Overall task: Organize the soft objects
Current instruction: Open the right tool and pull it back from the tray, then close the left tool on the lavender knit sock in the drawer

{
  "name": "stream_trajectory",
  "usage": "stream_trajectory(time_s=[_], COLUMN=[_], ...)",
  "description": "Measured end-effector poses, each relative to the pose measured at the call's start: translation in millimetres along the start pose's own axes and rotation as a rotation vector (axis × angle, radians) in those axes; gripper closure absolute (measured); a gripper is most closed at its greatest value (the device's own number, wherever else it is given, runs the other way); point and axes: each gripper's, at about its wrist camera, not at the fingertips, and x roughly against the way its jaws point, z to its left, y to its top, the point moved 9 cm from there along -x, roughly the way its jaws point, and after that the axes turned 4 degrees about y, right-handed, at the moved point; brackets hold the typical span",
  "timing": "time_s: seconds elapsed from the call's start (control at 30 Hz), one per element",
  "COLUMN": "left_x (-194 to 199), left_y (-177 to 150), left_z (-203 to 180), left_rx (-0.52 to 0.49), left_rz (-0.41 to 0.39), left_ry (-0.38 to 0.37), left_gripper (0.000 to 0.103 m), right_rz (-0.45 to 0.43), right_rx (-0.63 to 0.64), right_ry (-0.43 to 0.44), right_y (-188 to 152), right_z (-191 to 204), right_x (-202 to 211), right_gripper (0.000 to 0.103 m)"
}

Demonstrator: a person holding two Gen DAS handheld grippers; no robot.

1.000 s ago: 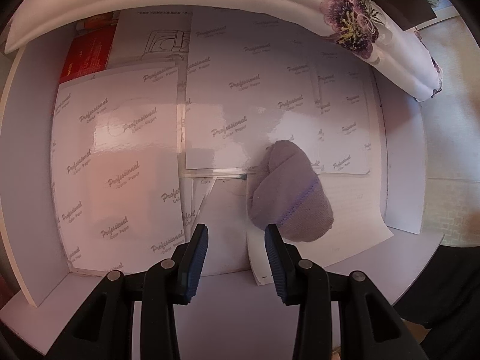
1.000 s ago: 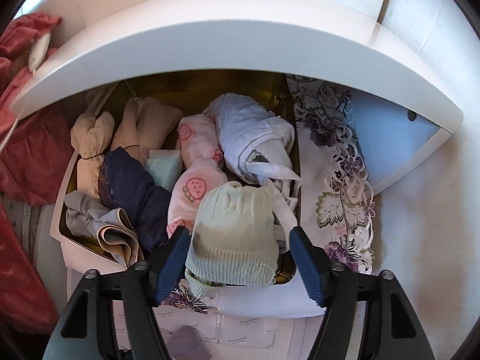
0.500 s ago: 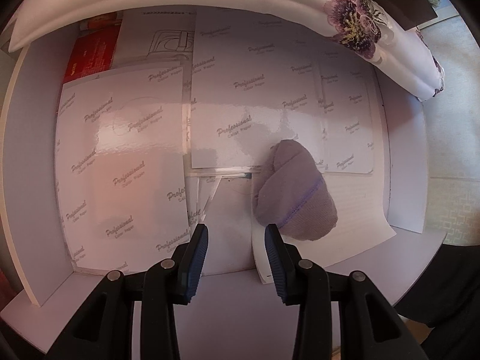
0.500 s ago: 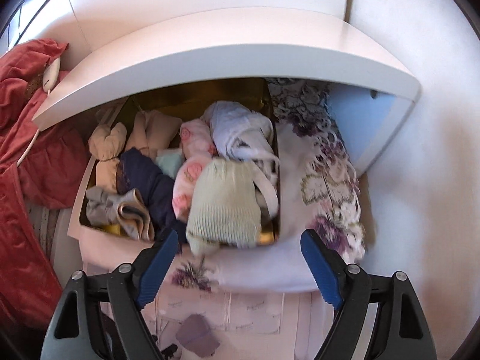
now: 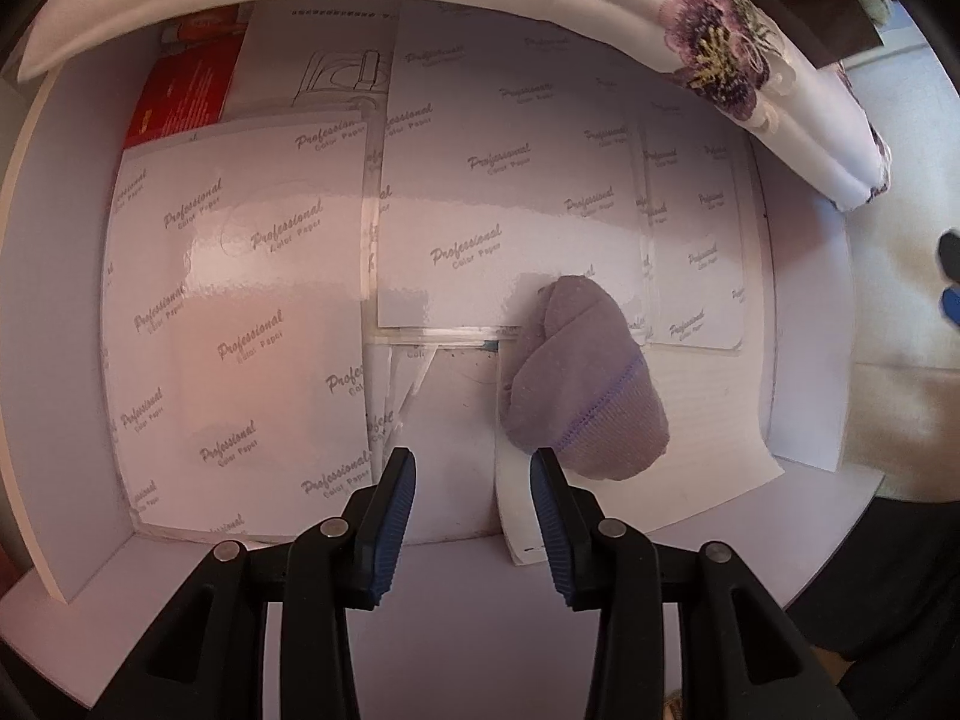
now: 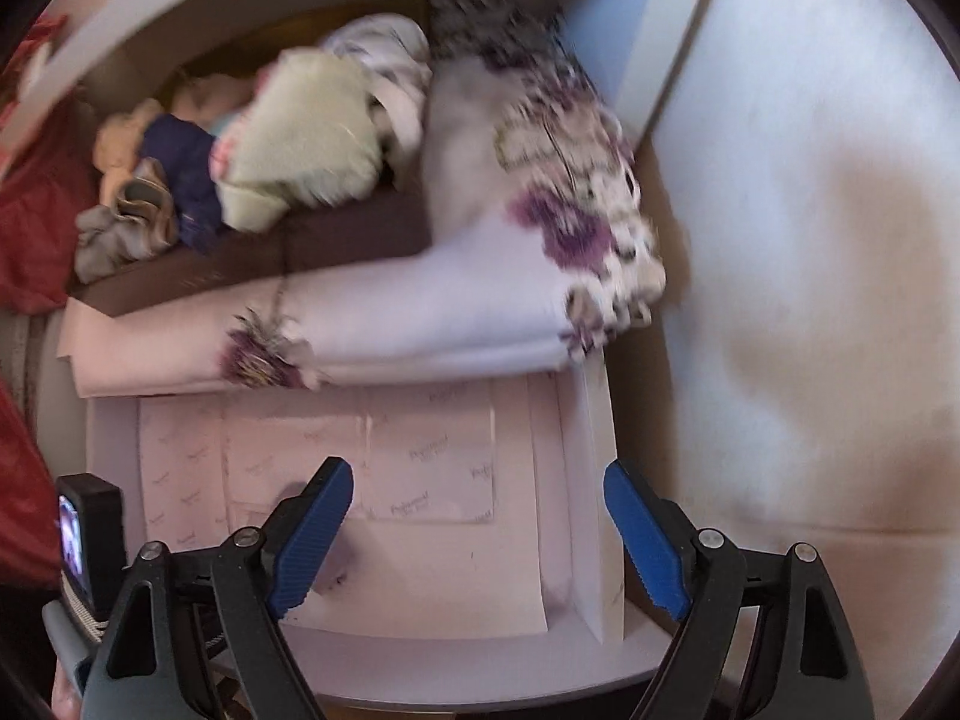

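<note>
So I'm looking into a white shelf compartment [image 5: 804, 360] lined with glossy white sheets of printed photo paper [image 5: 240, 300]. Above it, the right view shows a folded white cloth with purple flowers [image 6: 480, 312] and a dark brown box stuffed with small rolled garments [image 6: 336, 240], a pale green knitted one [image 6: 300, 138] on top.

The thing I care about is the small mauve-grey knitted sock bundle [image 5: 585, 384] lying on the paper. It sits just up and right of my left tongs [image 5: 474, 522], long axis running away from me, tilted left. Left tongs are half spread, nothing between them. Right tongs [image 6: 480, 540] have just been opening, stand wide and empty, so the left is nearer I reckon.

Only the left view shows the bundle clearly; the right view is blurry, and only it shows the box.
</note>
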Motion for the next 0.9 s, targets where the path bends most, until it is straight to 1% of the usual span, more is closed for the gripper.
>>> stream_trajectory(time_s=[0.13,0.17,0.2,0.27,0.33,0.43,0.47,0.53,0.6,0.67,0.73,0.9], left_x=[2,1,2,3,5,3,1,-2,-5,-6,-9,-22], left_y=[1,2,4,9,14,17,19,20,21,22,21,26], left_z=[0,0,-1,-2,-4,-6,-8,-13,-18,-21,-22,-24], left_rx=[0.046,0.067,0.093,0.131,0.144,0.161,0.174,0.196,0.215,0.229,0.24,0.284], left_rz=[0.019,0.035,0.047,0.054,0.06,0.082,0.092,0.122,0.134,0.137,0.147,0.161], left_ry=[-0.06,-0.091,-0.127,-0.163,-0.18,-0.163,-0.16,-0.169,-0.181,-0.179,-0.162,-0.123], left_gripper=[0.061,0.059,0.054,0.047,0.047,0.044,0.042,0.039,0.039,0.038,0.036,0.035], right_rz=[0.034,0.041,0.045,0.043,0.043,0.048,0.049,0.043,0.037,0.033,0.03,0.03], right_rx=[0.003,0.005,0.004,-0.001,-0.011,-0.039,-0.052,-0.073,-0.085,-0.099,-0.114,-0.136], right_ry=[0.01,0.014,0.018,0.028,0.041,0.06,0.069,0.083,0.091,0.099,0.107,0.125], right_y=[-7,-8,-9,-8,-7,-6,-5,-3,2,4,5,7], right_z=[3,4,5,8,10,9,8,8,7,6,5,4], right_x=[-13,-16,-18,-20,-22,-25,-26,-26,-25,-24,-24,-24], right_gripper=[0.017,0.017,0.017,0.017,0.017,0.016,0.016,0.016,0.016,0.016,0.015,0.015])
